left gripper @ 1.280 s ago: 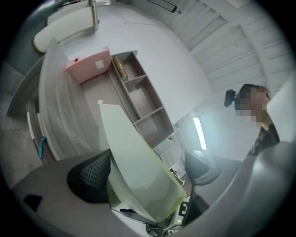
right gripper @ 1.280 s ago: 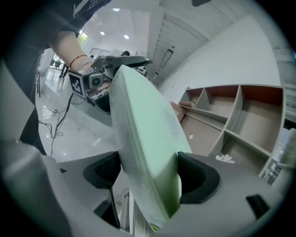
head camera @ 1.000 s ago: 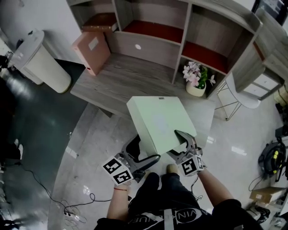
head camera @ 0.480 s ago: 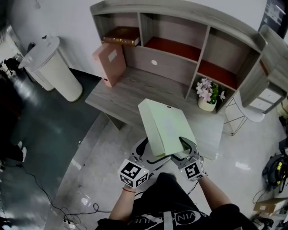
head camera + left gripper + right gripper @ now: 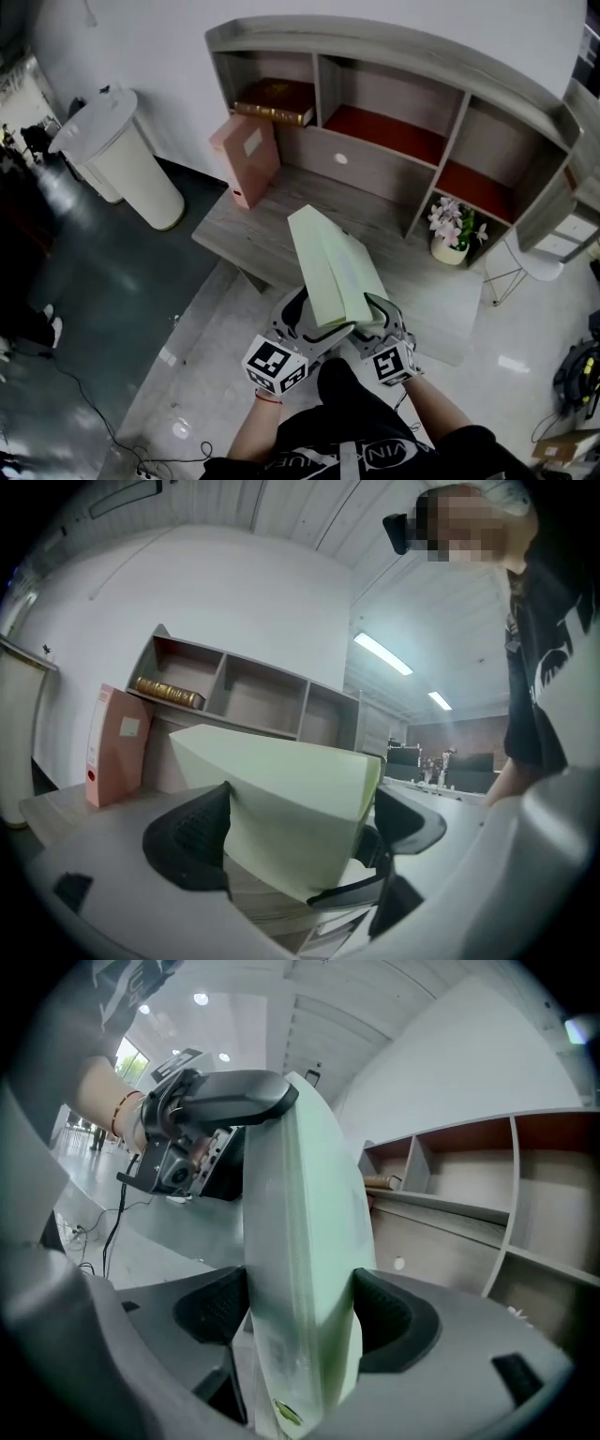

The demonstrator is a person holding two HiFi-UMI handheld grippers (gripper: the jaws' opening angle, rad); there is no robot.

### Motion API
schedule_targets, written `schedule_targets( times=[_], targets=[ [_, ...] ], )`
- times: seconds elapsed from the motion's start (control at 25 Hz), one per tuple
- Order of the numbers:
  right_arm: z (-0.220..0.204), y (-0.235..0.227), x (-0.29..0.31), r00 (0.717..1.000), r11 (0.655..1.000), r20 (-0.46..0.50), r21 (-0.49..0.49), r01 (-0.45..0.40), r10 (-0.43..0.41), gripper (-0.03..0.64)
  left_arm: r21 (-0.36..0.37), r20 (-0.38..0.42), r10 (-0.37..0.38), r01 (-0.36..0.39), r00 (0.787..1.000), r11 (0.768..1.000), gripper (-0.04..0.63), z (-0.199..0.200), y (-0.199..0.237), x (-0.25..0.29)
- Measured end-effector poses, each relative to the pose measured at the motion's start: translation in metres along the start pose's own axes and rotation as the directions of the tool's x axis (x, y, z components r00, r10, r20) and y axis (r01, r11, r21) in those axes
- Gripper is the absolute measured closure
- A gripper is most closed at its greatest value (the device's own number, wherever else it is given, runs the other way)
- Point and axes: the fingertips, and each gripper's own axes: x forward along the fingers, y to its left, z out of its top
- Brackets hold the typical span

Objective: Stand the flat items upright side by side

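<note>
Both tools are closed on one pale green flat cardboard box file point(image 5: 333, 267). The left tool point(image 5: 298, 829) is spread wide across its broad body. The right tool point(image 5: 305, 1312) is set narrower, across its thin edge. The jaws of each have just been closing, with the file between them and the black pads pressed to its faces. The file is carried in the air, tipped up on one long edge. It is held well apart from the pink upright box file point(image 5: 251, 155), to that file's right and nearer the person.

The task is judged to be roughly half done. The pink file is already stood on end on the grey wood-grain surface point(image 5: 272, 225). The green file is not yet set down, and what is left is for it to be stood just beside the pink file, on its right. A brown hardback book point(image 5: 277, 98) is seen lying flat in the shelf compartment just above the pink file. It may be a further item to be stood up, though that cannot be settled from here.

The green file is seen as a stiff, smooth, matt slab with sharp folded corners and no sag under the grip. The pink file is of the same boxy build, with a white label on its spine and a small round mark low down. A dull laminate finish is shown on the surface. The pads of the tools are finely dimpled.
</note>
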Motion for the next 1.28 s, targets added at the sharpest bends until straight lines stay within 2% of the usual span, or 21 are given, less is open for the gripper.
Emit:
schedule_targets(
  times=[0.36,0.56,0.88,1.08,1.28],
  targets=[
    [0.026,-0.037,0.080,1.000,0.994,0.029,0.105,0.005,-0.008,0.265,0.030,0.011,0.002,-0.002,1.000,1.000,0.115,0.034,0.077,0.035],
    [0.038,-0.057,0.125,0.999,0.995,0.042,0.104,-0.007,0.003,0.272,-0.007,0.045,0.001,-0.001,0.999,1.000,0.120,0.052,0.121,0.052],
    [0.050,-0.080,0.180,0.998,0.991,0.060,0.134,-0.028,0.020,0.266,0.009,0.060,0.026,-0.026,0.998,1.000,0.123,0.066,0.176,0.069],
    [0.055,-0.084,0.202,0.994,0.989,0.077,0.112,-0.092,0.084,0.258,0.010,0.068,0.022,-0.023,0.997,1.000,0.123,0.072,0.202,0.071],
    [0.060,-0.085,0.225,0.985,0.982,0.091,0.110,-0.155,0.145,0.267,-0.002,0.059,-0.020,0.021,0.998,1.000,0.127,0.077,0.227,0.075]
  ],
)
